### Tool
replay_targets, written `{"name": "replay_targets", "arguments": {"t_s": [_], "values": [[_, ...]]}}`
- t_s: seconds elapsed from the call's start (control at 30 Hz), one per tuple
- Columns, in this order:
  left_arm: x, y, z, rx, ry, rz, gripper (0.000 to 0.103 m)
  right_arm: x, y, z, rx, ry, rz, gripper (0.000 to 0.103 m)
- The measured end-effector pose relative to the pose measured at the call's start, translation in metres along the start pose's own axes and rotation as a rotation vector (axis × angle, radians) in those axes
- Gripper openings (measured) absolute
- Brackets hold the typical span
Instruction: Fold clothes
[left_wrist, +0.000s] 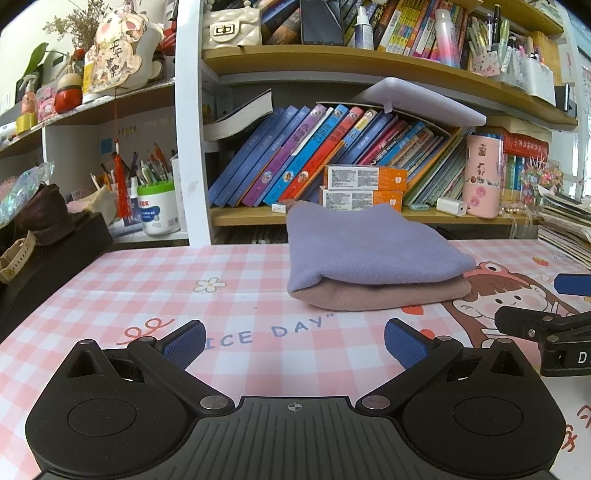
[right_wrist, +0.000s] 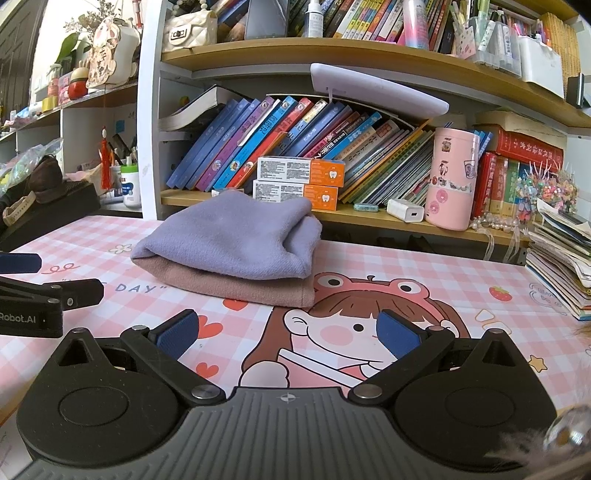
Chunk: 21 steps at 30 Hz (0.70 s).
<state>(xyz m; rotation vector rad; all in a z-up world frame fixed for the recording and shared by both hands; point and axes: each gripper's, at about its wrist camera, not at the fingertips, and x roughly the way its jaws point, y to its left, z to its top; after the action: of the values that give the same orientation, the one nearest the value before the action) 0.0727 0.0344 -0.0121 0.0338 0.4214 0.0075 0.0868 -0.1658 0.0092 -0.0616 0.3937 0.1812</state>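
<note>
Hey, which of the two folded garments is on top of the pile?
The lavender garment is on top. It lies folded over the dusty-pink garment, which rests directly on the checked tablecloth and shows only along the bottom edge.

Bright, even daylight, soft shadows, sharp focus, strong fisheye bending at edges.

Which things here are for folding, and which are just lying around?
For the job: purple cloth, pink cloth, left gripper, right gripper, both with jaws open.
Lying about: books, orange boxes, pink tin, charger.
</note>
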Motion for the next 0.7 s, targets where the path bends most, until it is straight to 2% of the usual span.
{"name": "replay_targets", "arguments": {"t_s": [0.7], "values": [[0.002,0.0005,0.0004,-0.001,0.013,-0.002,0.103,0.0017,0.0001,0.0,-0.003,0.011,0.004,0.103]]}}
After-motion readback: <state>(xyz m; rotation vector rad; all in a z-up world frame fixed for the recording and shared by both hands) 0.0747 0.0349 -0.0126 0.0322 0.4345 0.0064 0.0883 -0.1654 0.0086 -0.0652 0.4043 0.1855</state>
